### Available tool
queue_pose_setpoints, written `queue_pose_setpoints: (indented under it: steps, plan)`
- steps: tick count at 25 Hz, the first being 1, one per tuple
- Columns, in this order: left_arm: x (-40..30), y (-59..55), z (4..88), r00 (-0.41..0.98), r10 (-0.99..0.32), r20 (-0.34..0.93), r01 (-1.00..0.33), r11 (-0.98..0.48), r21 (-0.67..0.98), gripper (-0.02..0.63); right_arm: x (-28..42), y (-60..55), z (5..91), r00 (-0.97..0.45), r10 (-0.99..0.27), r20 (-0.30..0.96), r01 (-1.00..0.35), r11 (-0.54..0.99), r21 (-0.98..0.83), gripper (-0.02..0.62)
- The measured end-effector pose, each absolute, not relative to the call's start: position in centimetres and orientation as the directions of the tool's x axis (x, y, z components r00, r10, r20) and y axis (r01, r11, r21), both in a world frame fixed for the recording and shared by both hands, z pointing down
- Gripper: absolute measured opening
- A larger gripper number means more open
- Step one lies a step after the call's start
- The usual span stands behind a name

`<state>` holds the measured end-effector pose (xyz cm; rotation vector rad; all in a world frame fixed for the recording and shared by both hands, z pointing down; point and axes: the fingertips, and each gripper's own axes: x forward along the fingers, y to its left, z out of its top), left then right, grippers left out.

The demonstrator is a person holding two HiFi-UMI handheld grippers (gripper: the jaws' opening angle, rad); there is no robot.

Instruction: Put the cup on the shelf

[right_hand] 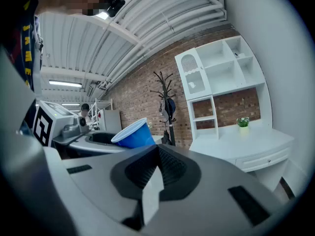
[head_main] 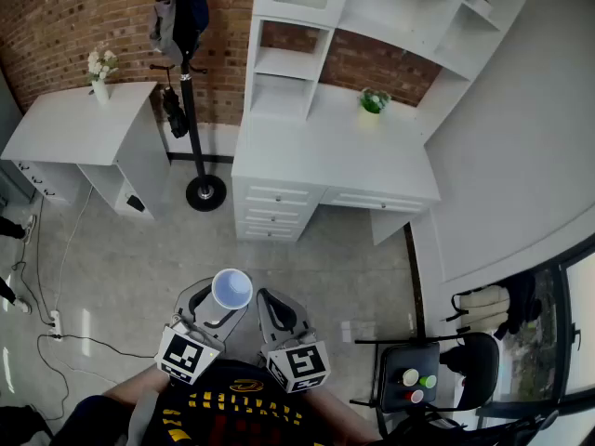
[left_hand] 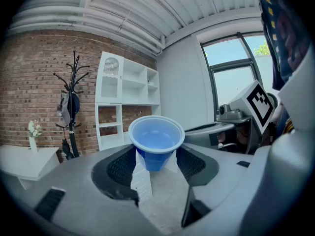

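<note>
Cup [head_main: 231, 289]: blue, upright, mouth up, held in the left gripper [head_main: 223, 303] low in the head view, above the floor [head_main: 139, 268] and well apart from the shelf [head_main: 288, 72]. In the left gripper view the cup [left_hand: 156, 141] sits between the fingers [left_hand: 120, 166], which stand wide and press on its lower sides from both flanks; its rim stands above them and it looks empty inside.

The right gripper [head_main: 270, 303] is just beside the left one, on its right. In the right gripper view its fingers [right_hand: 165, 168] lie together with nothing between them, and the cup [right_hand: 133, 134] shows to their left, tilted in that view.

The white shelf stands on the back of a white worktop [head_main: 335, 156] with drawers, against a brick wall. A small green plant [head_main: 374, 100] stands on the worktop near the shelf. A black coat stand [head_main: 191, 91] stands to the left of the worktop.
</note>
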<state>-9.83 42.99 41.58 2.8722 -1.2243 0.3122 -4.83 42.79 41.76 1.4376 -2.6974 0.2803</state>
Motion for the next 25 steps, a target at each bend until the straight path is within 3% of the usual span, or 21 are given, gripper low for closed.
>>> queue_pose_setpoints:
  steps: [15, 25]
  plan:
    - [-13.5, 42.5, 40.9, 0.692, -0.703, 0.166, -0.705, -0.707, -0.056, 0.259, -7.8, 41.9, 40.4, -0.523, -0.844, 0.118, -0.851, 0.508, -0.136, -0.006]
    - [-17.9, 41.3, 42.0, 0.728, -0.665, 0.164, -0.671, -0.741, -0.025, 0.259, -11.7, 41.1, 42.1, -0.470, -0.865, 0.178, -0.882, 0.449, -0.145, -0.006]
